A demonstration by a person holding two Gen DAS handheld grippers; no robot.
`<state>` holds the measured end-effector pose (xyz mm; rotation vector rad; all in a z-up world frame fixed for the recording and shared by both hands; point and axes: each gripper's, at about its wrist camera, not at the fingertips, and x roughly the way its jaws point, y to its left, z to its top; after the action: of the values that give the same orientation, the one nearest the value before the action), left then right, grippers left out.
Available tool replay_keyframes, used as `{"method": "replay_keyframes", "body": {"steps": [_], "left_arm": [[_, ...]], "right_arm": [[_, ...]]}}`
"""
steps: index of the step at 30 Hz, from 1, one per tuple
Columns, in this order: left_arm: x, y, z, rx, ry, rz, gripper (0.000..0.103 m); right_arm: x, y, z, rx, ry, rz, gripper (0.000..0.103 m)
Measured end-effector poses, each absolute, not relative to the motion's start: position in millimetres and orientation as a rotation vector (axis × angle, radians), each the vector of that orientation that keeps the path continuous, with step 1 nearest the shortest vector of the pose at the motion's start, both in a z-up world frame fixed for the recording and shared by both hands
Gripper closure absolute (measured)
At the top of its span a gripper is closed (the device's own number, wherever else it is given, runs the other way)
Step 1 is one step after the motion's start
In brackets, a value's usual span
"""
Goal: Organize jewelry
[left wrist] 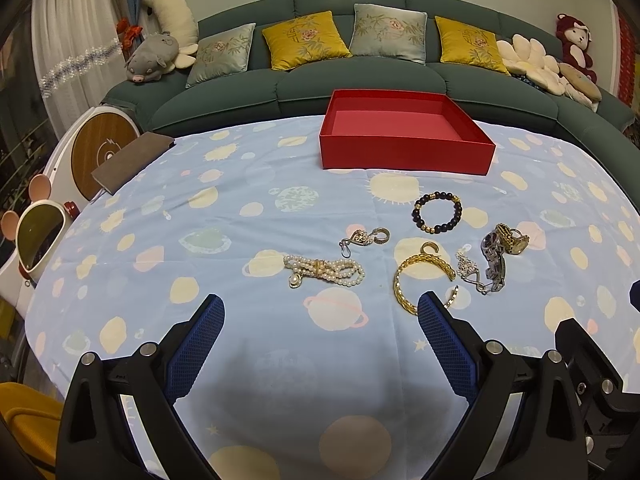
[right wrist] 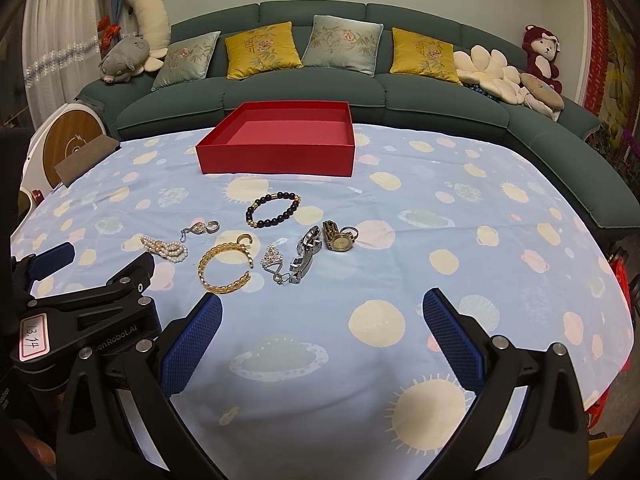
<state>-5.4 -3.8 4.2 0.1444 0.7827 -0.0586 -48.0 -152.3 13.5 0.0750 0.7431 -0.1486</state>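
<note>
Nothing looks sorted yet: the shallow red cardboard box [left wrist: 406,136] sits empty at upper centre of the frame; the pearl bracelet [left wrist: 326,270], gold chain bangle [left wrist: 416,276], dark bead bracelet [left wrist: 437,213] and watches [left wrist: 502,252] lie mid-frame on the planet-print blue tablecloth [left wrist: 240,208]; left gripper [left wrist: 320,316] and right gripper [right wrist: 322,314] hover spread wide, holding nothing.

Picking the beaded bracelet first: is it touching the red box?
Apart. The right wrist view shows bare tablecloth between the beaded bracelet and the red box.

A home living room: a long green sofa [right wrist: 304,92] with embroidered yellow and grey cushions [right wrist: 260,50], plush toys [right wrist: 542,56] at both ends, white curtains [left wrist: 68,48], and a tabletop [right wrist: 440,208] under a planet-print cloth.
</note>
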Motion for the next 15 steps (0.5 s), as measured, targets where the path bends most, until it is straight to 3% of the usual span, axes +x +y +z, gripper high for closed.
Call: {"method": "replay_keyframes", "body": {"steps": [15], "left_arm": [[-4.9, -2.5, 3.6, 0.143, 0.787, -0.059, 0.007]], "right_arm": [[-48.2, -152.3, 13.5, 0.075, 0.743, -0.148, 0.005]]}}
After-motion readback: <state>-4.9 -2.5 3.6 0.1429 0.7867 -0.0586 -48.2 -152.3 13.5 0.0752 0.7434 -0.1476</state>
